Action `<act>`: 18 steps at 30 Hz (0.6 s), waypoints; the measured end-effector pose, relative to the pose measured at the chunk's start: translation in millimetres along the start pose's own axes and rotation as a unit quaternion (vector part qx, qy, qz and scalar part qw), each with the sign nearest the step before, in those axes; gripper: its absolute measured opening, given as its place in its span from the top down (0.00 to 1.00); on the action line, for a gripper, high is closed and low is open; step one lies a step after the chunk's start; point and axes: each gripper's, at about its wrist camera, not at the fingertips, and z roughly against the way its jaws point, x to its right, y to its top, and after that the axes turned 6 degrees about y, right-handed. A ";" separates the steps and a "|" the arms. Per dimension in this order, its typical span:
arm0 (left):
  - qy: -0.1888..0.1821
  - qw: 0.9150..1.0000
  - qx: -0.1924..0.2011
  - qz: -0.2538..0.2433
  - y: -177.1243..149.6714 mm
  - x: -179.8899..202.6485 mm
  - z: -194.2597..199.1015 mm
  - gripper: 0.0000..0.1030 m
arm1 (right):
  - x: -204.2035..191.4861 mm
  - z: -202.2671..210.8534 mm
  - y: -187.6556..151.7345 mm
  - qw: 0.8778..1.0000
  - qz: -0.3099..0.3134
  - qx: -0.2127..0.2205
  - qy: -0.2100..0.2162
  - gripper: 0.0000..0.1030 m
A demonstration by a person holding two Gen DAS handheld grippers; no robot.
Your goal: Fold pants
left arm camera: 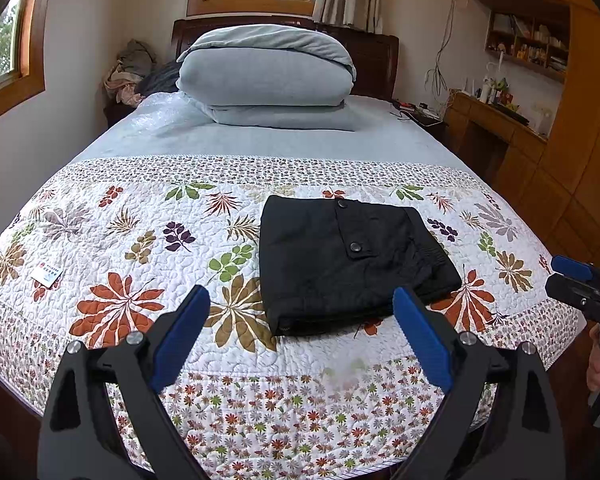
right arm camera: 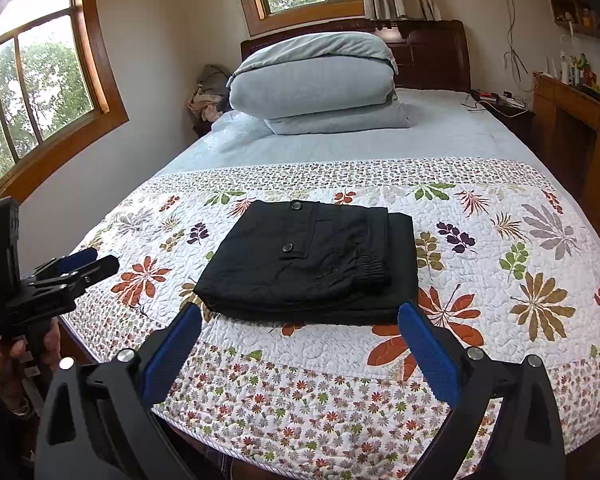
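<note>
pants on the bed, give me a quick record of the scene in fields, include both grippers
pants: black pants, folded into a compact stack, flap with two snaps on top
surface: floral quilt at the foot of the bed
left gripper: left gripper open, empty, held short of the pants
right gripper: right gripper open, empty, held short of the pants
behind: folded grey duvet at the headboard
task state: looks finished
</note>
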 end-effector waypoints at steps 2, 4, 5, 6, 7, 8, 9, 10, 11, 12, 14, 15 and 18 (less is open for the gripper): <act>0.001 1.000 0.000 0.000 0.0 -0.2 0.1 0.10 | 0.4 -0.2 -0.4 1.000 0.000 0.000 0.000 0.03; 0.000 1.000 0.000 0.000 -0.2 0.1 0.1 0.10 | 0.3 -0.3 -0.3 1.000 0.001 0.000 -0.001 0.03; 0.001 1.000 0.000 0.000 -0.1 -0.2 0.1 0.10 | 0.4 -0.4 -0.4 1.000 0.000 -0.001 -0.001 0.03; 0.000 1.000 0.000 0.000 0.0 -0.4 0.0 0.10 | 0.4 -0.2 -0.3 1.000 0.000 -0.001 0.000 0.03; -0.001 1.000 0.000 -0.001 -0.3 0.2 0.2 0.10 | -0.2 -0.3 0.0 1.000 0.000 0.000 0.000 0.03; 0.000 1.000 0.001 -0.001 -0.1 0.0 0.2 0.10 | -0.2 -0.3 0.0 1.000 0.000 0.000 -0.001 0.03; 0.000 1.000 0.001 -0.002 -0.4 0.2 0.4 0.10 | 0.3 -0.5 -0.6 1.000 0.000 -0.001 -0.001 0.03; -0.002 1.000 0.002 -0.002 -0.6 0.4 0.6 0.10 | 0.3 -0.6 -0.6 1.000 0.000 -0.001 -0.001 0.03; -0.004 1.000 0.002 -0.002 -0.6 0.2 0.3 0.10 | 0.9 -0.9 -0.9 1.000 0.000 -0.001 -0.001 0.03; -0.005 1.000 0.003 -0.001 -0.6 0.0 0.3 0.10 | 1.6 -1.2 -1.4 1.000 -0.001 -0.002 -0.002 0.03; -0.003 1.000 0.006 -0.002 -0.8 0.1 0.5 0.10 | 2.9 -2.4 -2.2 1.000 -0.002 -0.004 -0.002 0.03; 0.000 1.000 0.006 -0.003 -0.9 0.2 0.3 0.10 | 3.4 -2.9 -2.7 1.000 -0.002 -0.005 -0.002 0.03; 0.000 1.000 0.006 -0.006 -0.9 -0.1 -0.5 0.10 | 4.1 -2.6 -3.4 1.000 -0.002 -0.004 -0.002 0.03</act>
